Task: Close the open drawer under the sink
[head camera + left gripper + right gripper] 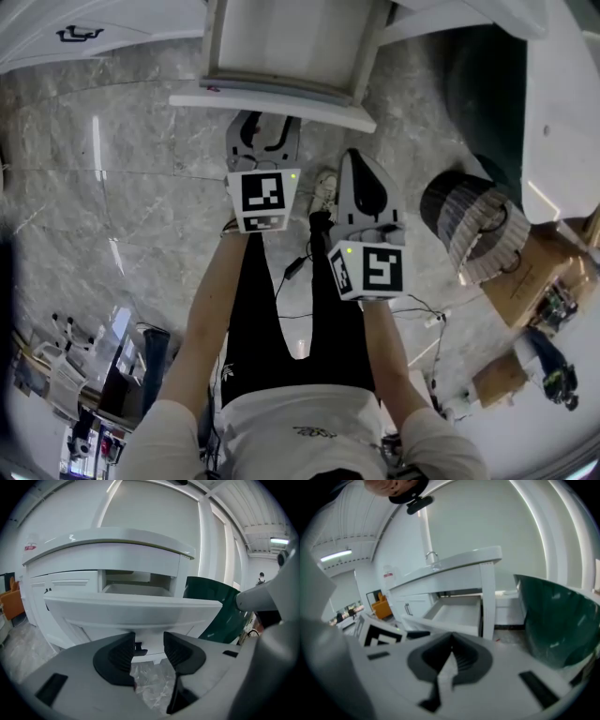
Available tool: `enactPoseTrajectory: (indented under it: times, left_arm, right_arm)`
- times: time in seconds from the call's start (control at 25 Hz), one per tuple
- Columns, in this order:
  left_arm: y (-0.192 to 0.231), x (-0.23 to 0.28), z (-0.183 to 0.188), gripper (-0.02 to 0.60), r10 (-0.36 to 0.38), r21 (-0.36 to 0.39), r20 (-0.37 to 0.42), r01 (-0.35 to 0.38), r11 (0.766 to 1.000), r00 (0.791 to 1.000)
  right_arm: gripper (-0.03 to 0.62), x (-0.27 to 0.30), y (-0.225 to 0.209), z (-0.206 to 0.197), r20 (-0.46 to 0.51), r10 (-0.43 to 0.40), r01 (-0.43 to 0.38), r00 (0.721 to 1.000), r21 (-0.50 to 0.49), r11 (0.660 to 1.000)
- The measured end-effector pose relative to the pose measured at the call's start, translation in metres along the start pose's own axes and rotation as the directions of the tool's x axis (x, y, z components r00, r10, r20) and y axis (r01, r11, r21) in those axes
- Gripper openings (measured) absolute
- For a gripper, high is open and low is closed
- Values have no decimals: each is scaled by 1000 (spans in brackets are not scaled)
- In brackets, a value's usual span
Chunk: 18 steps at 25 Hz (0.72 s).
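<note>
Nearest in the head view, both forearms reach toward the top of the frame over the marble floor.

Right gripper, centre-right: clenched, tips together, nothing between them, confirmed in its own view. It hangs short of the drawer and touches nothing.

Left gripper, just left of centre: released, jaws well apart, holding nothing. Its tips sit just beside the drawer front. I can't confirm whether they touch it.

The drawer sits at top centre of the head view and is still pulled well out. Its tray is exposed in the right gripper view, and its front panel fills mid-frame in the left gripper view, under the countertop.

Progress: nothing is closed yet and the full push-in remains. My read is that the left gripper is lined up to press the front.

Unclear or cut off:
- A small dark bit shows by the left jaw's inner edge. It is possibly the handle but too small to call.
- The far end of the tray is cut off in the head view.
- The dark green object at the right can't be identified.
- The faucet is tiny, and the basin is not visible.
</note>
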<state>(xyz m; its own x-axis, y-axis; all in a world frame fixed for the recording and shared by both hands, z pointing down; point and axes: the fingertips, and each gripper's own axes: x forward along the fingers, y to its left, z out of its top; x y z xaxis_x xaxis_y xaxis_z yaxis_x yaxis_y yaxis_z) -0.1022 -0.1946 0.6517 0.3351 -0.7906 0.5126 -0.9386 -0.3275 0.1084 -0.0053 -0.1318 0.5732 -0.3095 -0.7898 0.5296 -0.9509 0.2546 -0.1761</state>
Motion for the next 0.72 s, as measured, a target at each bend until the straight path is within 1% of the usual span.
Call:
enactPoseTrajectory:
  times: [0.08,0.16,0.32,0.44,0.52,0.64,0.72]
  left_arm:
    - [4,-1,4,187,21,2,12,-22,1000,1000]
    - [10,-3,8,124,52,3,28,-52,999,998]
    - [13,-4,16,124,64,13,60,-65,998,996]
    - [12,-9,34,124,68,27,112,-72,997,991]
    - [12,-9,45,124,68,15,134,-70,997,989]
    - [11,-6,40,124,56,10,110,-57,998,992]
    - [13,-7,38,121,64,15,106,-66,998,992]
  right_arm:
    - [29,-1,-2,0,3,0,0,1000,-5,1000]
    - [29,-3,-4,-2,0,-5,5,1000,-5,1000]
    - [29,-7,-9,-6,-7,-16,15,1000,-9,1000]
    - [29,-11,-12,-9,-9,-21,20,1000,-7,1000]
    - [29,-12,-16,-10,-9,-23,23,1000,-7,1000]
    - [29,-11,-16,-11,-11,-25,25,1000,-4,1000]
    - [29,-11,-12,-10,-6,-17,17,1000,-4,1000]
